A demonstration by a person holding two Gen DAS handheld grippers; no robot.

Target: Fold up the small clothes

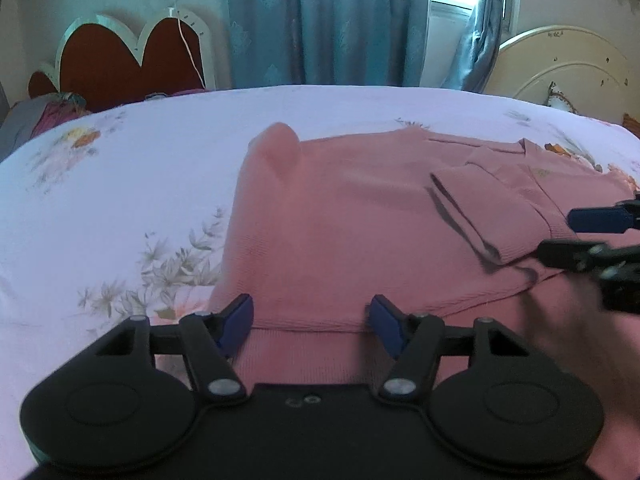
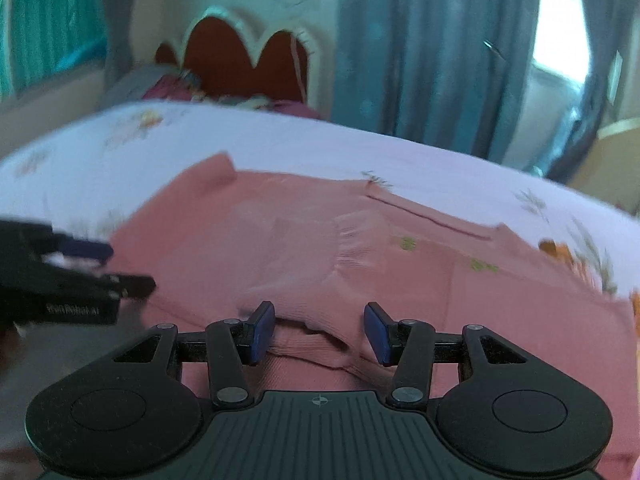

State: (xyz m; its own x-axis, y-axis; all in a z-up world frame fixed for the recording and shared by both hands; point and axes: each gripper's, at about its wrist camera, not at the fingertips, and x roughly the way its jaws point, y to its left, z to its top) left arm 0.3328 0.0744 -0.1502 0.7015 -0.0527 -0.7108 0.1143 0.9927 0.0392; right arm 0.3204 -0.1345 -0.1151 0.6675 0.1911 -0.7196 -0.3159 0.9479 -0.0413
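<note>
Floral bedsheet [image 1: 120, 184] is carrying the pink knit sweater [image 1: 340, 232], sleeve [image 1: 472, 216] folded in at 2 o'clock. We are hovering left tongs [image 1: 311, 322] and right tongs [image 2: 319, 330] wide, gripping nothing, over its hem; next, we judge, pinching and folding upward.

Floral bedsheet [image 1: 120, 184], blue curtains [image 1: 320, 20]

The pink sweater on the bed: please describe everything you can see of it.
The pink sweater is a ribbed knit lying flat on the floral bedsheet, partly folded: one sleeve is laid across its body, cuff toward the hem. Small green motifs show near its collar. The left gripper and right gripper are both open at its near edge, gripping nothing.
</note>
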